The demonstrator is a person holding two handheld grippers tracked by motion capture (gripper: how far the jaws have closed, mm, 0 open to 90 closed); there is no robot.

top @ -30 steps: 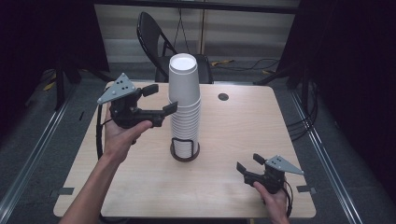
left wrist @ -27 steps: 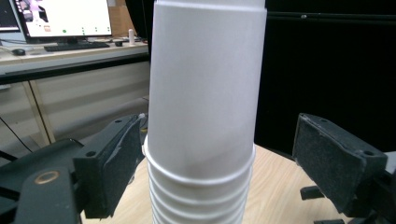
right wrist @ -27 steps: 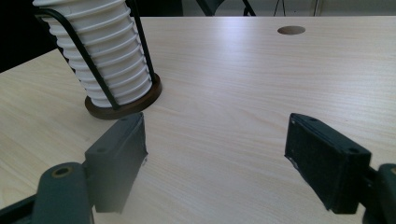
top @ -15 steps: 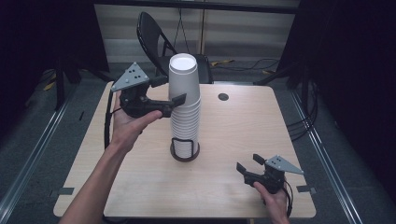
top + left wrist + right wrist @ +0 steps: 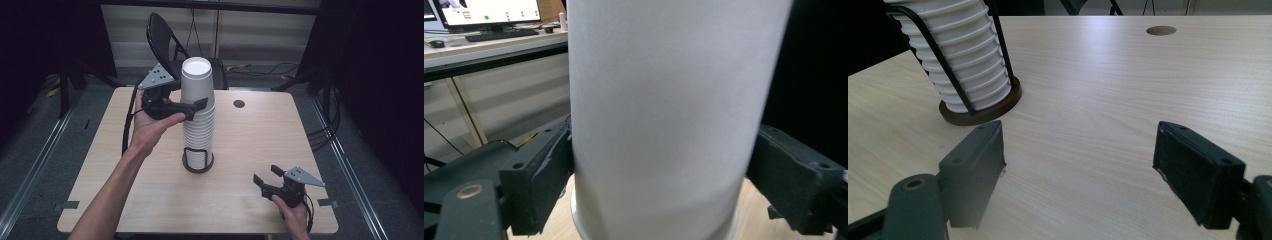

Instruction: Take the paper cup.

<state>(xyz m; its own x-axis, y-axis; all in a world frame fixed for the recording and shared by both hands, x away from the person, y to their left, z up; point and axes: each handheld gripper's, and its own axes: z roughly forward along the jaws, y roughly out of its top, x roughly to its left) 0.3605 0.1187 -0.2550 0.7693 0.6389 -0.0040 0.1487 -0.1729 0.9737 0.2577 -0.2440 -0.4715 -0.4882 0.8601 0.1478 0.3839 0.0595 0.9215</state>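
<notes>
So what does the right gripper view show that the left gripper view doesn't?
The right gripper view has the dark round base with black wire holder, the ridged rims of the lower cups, a round hole in the tabletop, and the right gripper open over bare wood. The left gripper view has a monitor and keyboard on a desk, and the left gripper around the top cup. Both show the tall stack of white paper cups and the light wooden table.

One tall stack of white paper cups point(image 5: 198, 112) stands in one dark round wire-framed holder point(image 5: 197, 161) on one pale wooden tabletop point(image 5: 250, 135). The cups are nested too tightly to count. Two black claws: the left claw point(image 5: 192, 107), the right claw point(image 5: 265, 175). One black folding chair point(image 5: 162, 37) stands behind.
</notes>
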